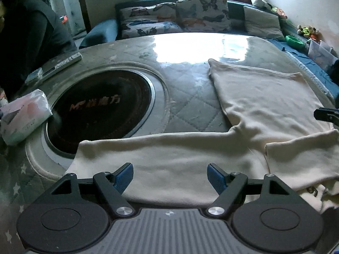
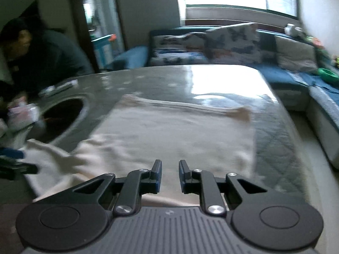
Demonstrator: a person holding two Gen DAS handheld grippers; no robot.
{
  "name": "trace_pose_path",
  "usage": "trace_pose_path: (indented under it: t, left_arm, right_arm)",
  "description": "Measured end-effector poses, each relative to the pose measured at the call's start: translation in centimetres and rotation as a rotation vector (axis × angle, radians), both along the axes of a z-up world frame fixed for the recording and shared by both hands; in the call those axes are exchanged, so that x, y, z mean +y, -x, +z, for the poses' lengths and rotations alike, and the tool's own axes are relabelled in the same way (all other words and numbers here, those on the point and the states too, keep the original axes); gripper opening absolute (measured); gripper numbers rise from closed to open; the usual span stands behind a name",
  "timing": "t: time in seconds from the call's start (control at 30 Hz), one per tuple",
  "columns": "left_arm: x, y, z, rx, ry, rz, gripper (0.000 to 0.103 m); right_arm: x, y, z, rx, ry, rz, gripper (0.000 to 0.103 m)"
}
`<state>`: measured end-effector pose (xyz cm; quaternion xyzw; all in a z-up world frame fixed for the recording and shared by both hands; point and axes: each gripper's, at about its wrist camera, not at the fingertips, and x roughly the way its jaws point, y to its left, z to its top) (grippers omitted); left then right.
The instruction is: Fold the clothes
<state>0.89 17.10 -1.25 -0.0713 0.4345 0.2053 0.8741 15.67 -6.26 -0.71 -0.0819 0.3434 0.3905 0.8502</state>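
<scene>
A cream long-sleeved garment (image 1: pixel 264 97) lies flat on the quilted table, its body at the right and one sleeve (image 1: pixel 169 154) stretched left across the near edge. My left gripper (image 1: pixel 170 176) is wide open just above that sleeve, holding nothing. In the blurred right wrist view the same garment (image 2: pixel 169 131) spreads ahead of my right gripper (image 2: pixel 170 174), whose jaws stand a narrow gap apart with nothing between them, low over the garment's near edge. The right gripper's tip shows at the right edge of the left wrist view (image 1: pixel 327 115).
A round dark heater inset (image 1: pixel 101 110) is set in the table (image 1: pixel 186 89) at left. A tissue pack (image 1: pixel 23 116) and a remote (image 1: pixel 63 62) lie at far left. A seated person (image 1: pixel 27 36) is behind them. A sofa with butterfly cushions (image 1: pixel 175 14) runs along the back.
</scene>
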Motion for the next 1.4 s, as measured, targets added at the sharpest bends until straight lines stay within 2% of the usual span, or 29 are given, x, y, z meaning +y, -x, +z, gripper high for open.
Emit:
trace_pose_path:
  t: [0.17,0.27,0.47,0.67,0.8,0.87,0.93,0.97,1.03,1.1,1.17,1.33,1.4]
  left_arm:
    - [0.4,0.4,0.3,0.001,-0.024,0.046,0.080]
    - [1.0,1.1,0.3,0.004,-0.031,0.105,0.082]
    - [2.4,2.4,0.1,0.018,-0.034,0.276,0.082]
    - [4.3,3.6,-0.5,0.038,-0.016,0.467,0.087]
    - [5.4,4.0,-1.2,0.035,0.045,0.499,0.084]
    - [5.6,4.1,-1.3,0.020,0.071,0.501,0.078]
    - [5.6,4.1,-1.1,-0.006,0.080,0.489,0.059]
    - [5.6,4.0,-1.0,-0.019,0.087,0.485,0.053]
    - [5.8,3.9,-1.0,-0.045,0.100,0.481,0.025]
    - [6.1,3.9,-0.9,-0.073,0.113,0.478,0.012]
    - [6.2,4.2,-0.7,-0.105,0.124,0.478,0.006]
    - [5.5,4.4,1.8,-0.212,0.117,0.417,0.005]
    - [4.7,4.2,3.2,-0.271,0.126,0.365,0.005]
  right_arm:
    - [2.6,2.9,1.1,-0.025,-0.010,0.158,0.017]
    - [3.6,4.1,1.3,-0.035,-0.015,0.207,0.020]
    - [3.8,4.4,1.1,-0.027,-0.011,0.216,0.022]
    - [3.4,4.2,0.6,-0.014,-0.009,0.207,0.024]
    - [3.1,4.1,0.5,-0.013,-0.017,0.204,0.025]
    - [2.9,4.0,0.5,-0.013,-0.022,0.198,0.025]
    - [2.7,4.0,0.5,-0.012,-0.024,0.192,0.025]
    - [2.6,3.9,0.4,-0.011,-0.023,0.190,0.026]
    - [2.4,3.9,0.3,-0.009,-0.022,0.183,0.026]
    - [2.1,3.9,0.3,-0.006,-0.021,0.177,0.026]
    - [1.7,3.9,0.3,-0.011,-0.022,0.169,0.026]
    - [0.4,3.6,0.5,-0.010,-0.034,0.129,0.026]
    - [-0.2,3.4,0.5,-0.005,-0.039,0.108,0.026]
